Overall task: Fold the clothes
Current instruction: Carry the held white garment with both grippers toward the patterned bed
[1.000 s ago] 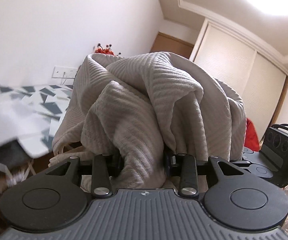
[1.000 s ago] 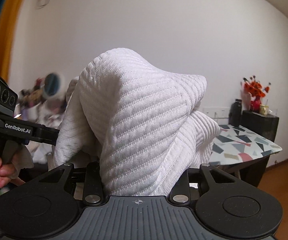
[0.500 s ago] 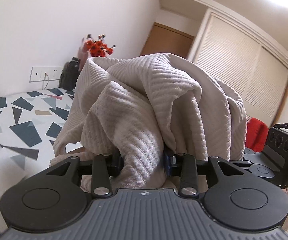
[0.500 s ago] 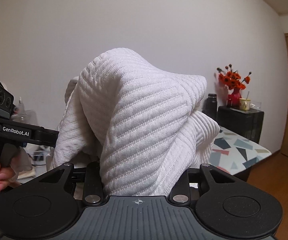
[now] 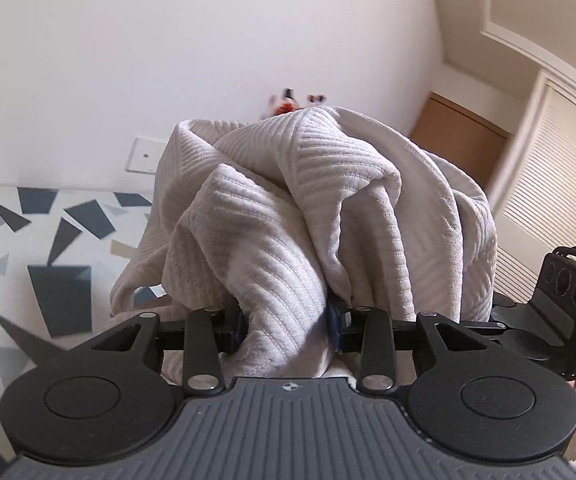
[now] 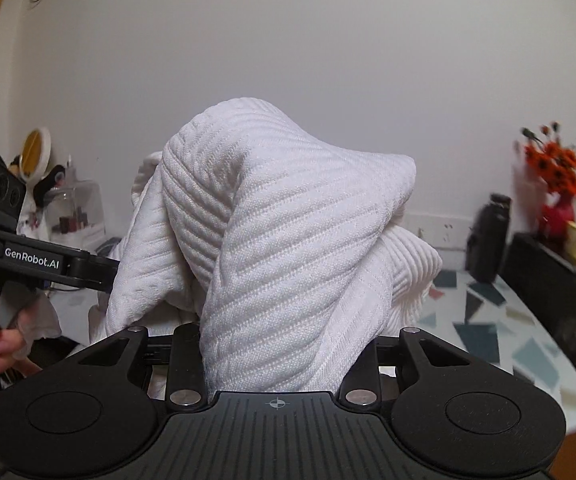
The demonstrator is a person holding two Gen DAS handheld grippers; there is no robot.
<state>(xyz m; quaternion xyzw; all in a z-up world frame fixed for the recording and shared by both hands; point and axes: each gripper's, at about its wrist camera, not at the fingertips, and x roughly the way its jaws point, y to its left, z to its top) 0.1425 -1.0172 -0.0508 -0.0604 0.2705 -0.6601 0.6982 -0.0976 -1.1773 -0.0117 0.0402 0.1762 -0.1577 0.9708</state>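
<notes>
Surface: terrazzo-patterned surface [image 5: 67, 236] against a white wall.
Garment: white ribbed knit garment [image 5: 308, 216] bunched, raised above it.
Left gripper [image 5: 288, 320]: jaws clamped on fabric.
Right gripper [image 6: 279, 344]: jaws likewise pinching garment.

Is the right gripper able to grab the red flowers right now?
Probably not. The right gripper is already full, shut on the white ribbed garment, which drapes over its fingers. The red flowers stand apart, off to its right beyond the patterned table.
</notes>
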